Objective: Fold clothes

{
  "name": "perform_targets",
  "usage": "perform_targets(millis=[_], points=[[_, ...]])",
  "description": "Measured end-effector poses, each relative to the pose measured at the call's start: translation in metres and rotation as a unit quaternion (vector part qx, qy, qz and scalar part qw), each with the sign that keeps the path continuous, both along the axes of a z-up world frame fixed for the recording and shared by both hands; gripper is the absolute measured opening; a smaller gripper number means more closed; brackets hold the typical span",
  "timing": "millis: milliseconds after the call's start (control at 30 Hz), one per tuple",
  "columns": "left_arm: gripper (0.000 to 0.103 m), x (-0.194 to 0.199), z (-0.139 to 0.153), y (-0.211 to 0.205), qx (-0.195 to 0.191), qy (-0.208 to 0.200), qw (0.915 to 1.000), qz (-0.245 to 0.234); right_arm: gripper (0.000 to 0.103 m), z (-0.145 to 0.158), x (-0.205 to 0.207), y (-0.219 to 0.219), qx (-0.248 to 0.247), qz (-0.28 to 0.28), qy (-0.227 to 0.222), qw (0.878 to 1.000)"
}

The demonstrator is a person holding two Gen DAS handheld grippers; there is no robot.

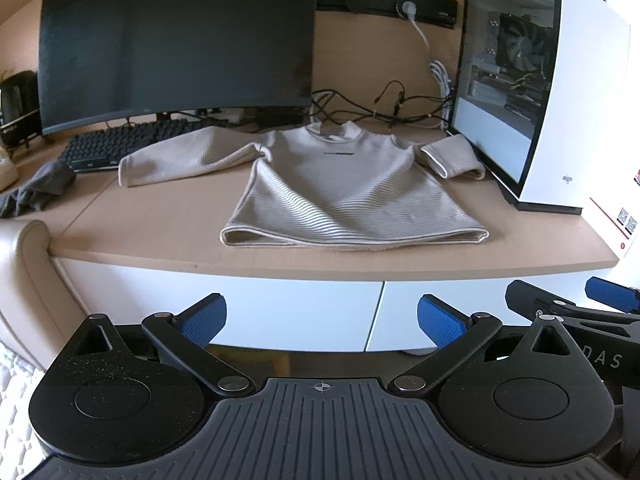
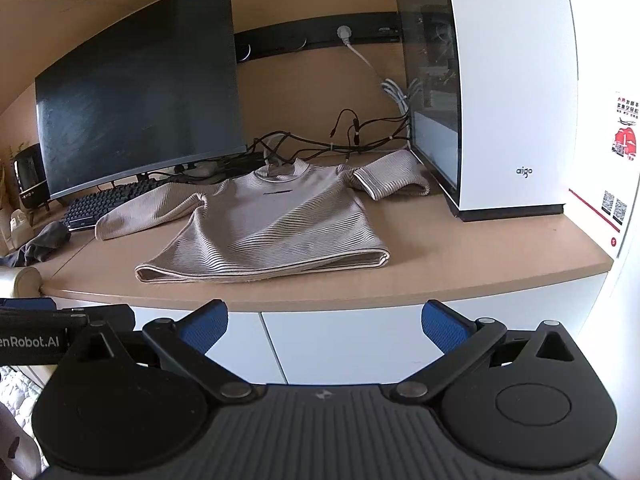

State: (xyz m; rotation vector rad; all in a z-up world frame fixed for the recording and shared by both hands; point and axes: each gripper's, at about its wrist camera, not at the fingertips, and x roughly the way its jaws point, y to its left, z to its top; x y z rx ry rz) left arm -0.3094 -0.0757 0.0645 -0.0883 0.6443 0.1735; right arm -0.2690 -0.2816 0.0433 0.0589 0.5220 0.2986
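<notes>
Beige ribbed sweater (image 1: 344, 184) lies flat on the worktop (image 1: 160, 232); its right sleeve is doubled against the computer case (image 1: 548, 92); left gripper (image 1: 320, 318) and right gripper (image 2: 324, 322) fingers spread apart, empty.

A dark curved monitor (image 1: 176, 40) is seen at the back left of the wooden worktop (image 1: 160, 232), with a black keyboard (image 1: 116, 146) lying just in front of it. A white computer case (image 1: 560, 92) with a glass side panel is stood at the right, and black and white cables (image 1: 380, 108) are tangled behind, 1 white plug being seated in a wall socket (image 1: 408, 8). A crumpled grey cloth (image 1: 40, 188) is left near the keyboard's left end.
</notes>
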Motion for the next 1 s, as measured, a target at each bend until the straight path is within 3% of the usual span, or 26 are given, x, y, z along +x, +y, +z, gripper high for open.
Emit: perform_targets(millis=[1000], points=[[0.103,-0.001,-0.004,0.014,-0.006,0.009,0.9999,0.007,0.103,-0.002,0.002,0.013,-0.008,0.007,0.006,1.0]])
